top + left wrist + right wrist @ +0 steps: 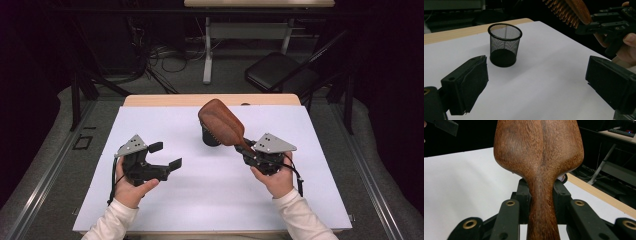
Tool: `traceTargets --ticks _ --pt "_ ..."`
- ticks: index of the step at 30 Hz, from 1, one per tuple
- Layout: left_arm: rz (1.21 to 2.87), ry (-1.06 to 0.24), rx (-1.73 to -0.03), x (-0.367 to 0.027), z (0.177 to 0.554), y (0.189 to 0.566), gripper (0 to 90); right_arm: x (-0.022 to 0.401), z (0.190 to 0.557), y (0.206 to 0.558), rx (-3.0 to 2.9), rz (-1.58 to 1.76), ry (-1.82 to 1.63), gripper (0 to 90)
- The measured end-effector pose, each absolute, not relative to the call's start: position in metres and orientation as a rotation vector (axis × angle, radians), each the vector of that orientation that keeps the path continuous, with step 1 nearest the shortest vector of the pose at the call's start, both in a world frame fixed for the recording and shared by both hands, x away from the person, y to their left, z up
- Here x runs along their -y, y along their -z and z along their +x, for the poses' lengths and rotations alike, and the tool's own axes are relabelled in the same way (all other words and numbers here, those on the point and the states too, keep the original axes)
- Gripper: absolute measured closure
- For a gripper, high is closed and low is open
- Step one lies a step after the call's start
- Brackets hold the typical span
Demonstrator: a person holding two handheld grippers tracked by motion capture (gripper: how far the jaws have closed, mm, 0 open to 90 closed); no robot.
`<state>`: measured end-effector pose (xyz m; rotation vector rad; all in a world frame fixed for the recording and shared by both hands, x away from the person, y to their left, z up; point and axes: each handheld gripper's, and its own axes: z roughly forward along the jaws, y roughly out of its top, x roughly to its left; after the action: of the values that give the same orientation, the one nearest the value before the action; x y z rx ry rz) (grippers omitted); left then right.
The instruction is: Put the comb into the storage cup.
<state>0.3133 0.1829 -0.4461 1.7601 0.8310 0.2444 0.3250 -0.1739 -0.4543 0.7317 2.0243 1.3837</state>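
Both grippers are chunky matte-black builds. The left gripper (167,155) has blocky rectangular jaws with flat pads, a grey three-cornered plate with small holes on top, and a black cable off its 7 o'clock side. The right gripper (248,148) has the same grey plate, black linkage bars with brass-ringed pivot holes, and a looping black cable. The person wears white ribbed-cuff sleeves (299,216).

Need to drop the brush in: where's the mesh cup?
High view: the mesh cup stands mid-table on the white sheet, partly hidden behind the brush held by the right gripper.
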Motion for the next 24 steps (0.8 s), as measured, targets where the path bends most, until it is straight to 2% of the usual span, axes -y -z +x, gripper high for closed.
traceTargets --ticks 15,24 --pt "1.736 -0.159 -0.877 -0.169 0.332 0.43 5.6 0.172 0.324 0.457 -2.023 0.726 -1.373 71.9" --pt "1.688 -0.042 -0.911 -0.163 0.346 0.422 8.8 0.171 0.323 0.458 -2.023 0.725 -1.372 71.9"
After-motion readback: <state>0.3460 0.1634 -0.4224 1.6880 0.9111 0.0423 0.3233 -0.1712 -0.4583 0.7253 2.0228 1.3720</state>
